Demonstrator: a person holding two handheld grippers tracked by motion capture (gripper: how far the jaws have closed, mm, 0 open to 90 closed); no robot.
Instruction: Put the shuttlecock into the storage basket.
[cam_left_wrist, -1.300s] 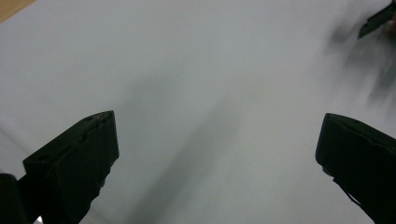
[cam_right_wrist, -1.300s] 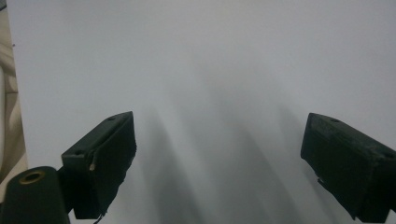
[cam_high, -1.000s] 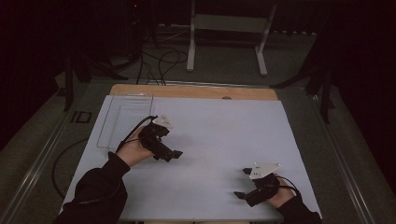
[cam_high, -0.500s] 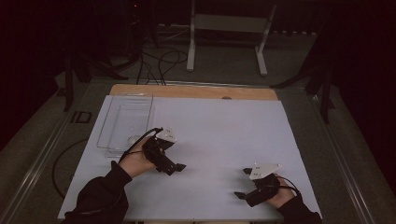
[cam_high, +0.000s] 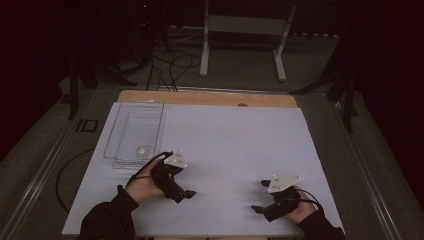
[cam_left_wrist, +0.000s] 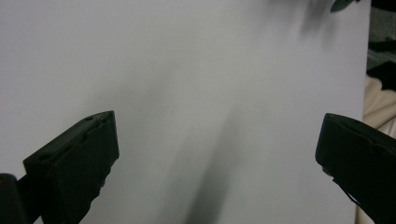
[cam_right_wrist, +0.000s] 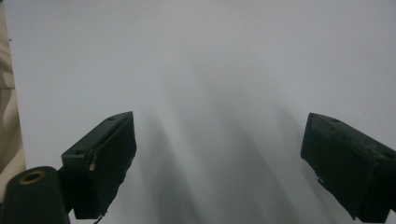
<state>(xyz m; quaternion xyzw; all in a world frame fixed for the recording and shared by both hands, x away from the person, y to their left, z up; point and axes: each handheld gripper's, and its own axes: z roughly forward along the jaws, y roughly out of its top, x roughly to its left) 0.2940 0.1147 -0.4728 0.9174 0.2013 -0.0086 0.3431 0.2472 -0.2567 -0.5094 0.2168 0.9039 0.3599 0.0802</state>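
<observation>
My left gripper (cam_high: 181, 192) hovers over the white table sheet (cam_high: 235, 145) at the near left, just right of a clear plastic tray (cam_high: 121, 131). A small white round object (cam_high: 145, 149) lies in the tray's near end. In the left gripper view the left gripper (cam_left_wrist: 218, 126) is open, its black jaws wide apart with bare sheet between them. My right gripper (cam_high: 260, 196) rests at the near right of the sheet. The right gripper view shows the right gripper (cam_right_wrist: 220, 126) open too, holding nothing.
A wooden board edge (cam_high: 210, 98) runs along the far side of the sheet. Beyond the table stands a metal frame (cam_high: 242, 30) on the floor, with cables (cam_high: 172, 65) to its left. The sheet's near edge lies just under both forearms.
My left gripper has drawn back from beside the tray toward the near edge and slightly right. The tray's white object has come into view. The right gripper has stayed put.
</observation>
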